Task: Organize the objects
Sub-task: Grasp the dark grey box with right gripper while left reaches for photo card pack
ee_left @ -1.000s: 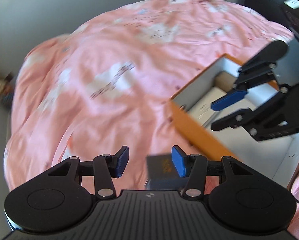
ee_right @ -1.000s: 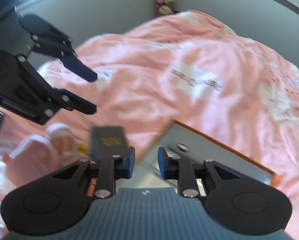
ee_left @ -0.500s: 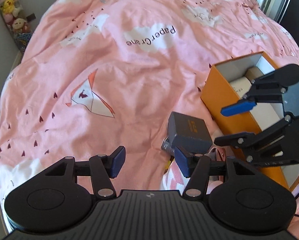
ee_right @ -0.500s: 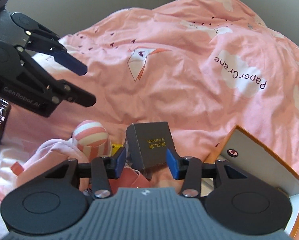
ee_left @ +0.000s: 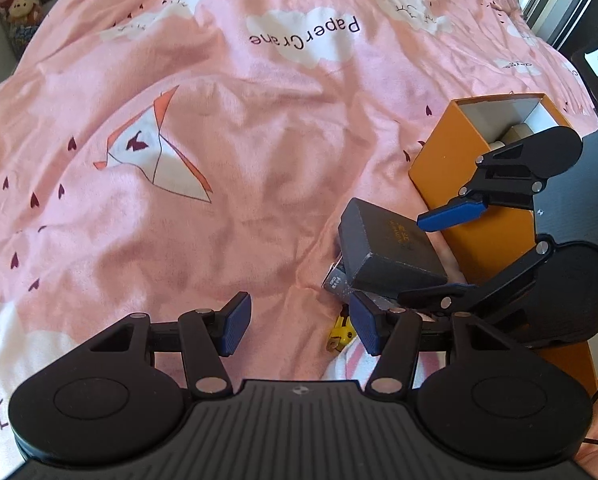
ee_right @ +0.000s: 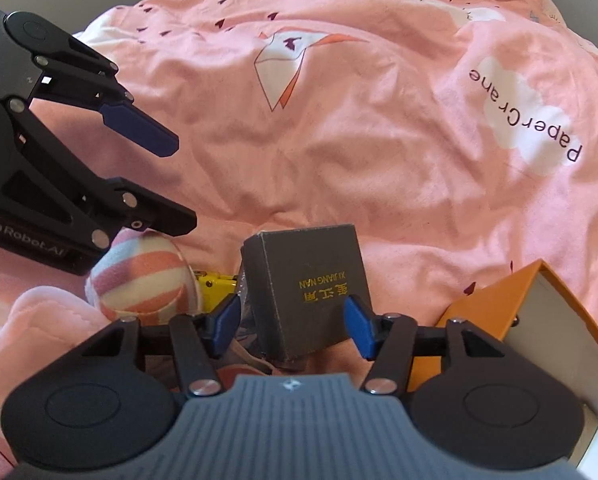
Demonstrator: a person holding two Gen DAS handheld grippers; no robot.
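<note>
Left gripper (ee_left: 297, 326): my jaws are spread, nothing between them, just pink bedcover (ee_left: 219, 140). A striped ball (ee_right: 139, 276) and a small yellow thing (ee_right: 215, 282) lie just outside my right gripper's left finger.

Right gripper (ee_right: 291, 322): jaws opening, dark grey box (ee_right: 311, 288) sits between them, pads either side and not pressing that I can tell. Orange box (ee_right: 495, 304), open, is just beyond the right finger.

Step, as I read it: lining up to grab the grey box. Next I'd drop a bit lower, close on its sides, then carry it to the orange box.

Versus a second ago: both grippers are lower, and the grey box, then off the left finger, is now centred.
</note>
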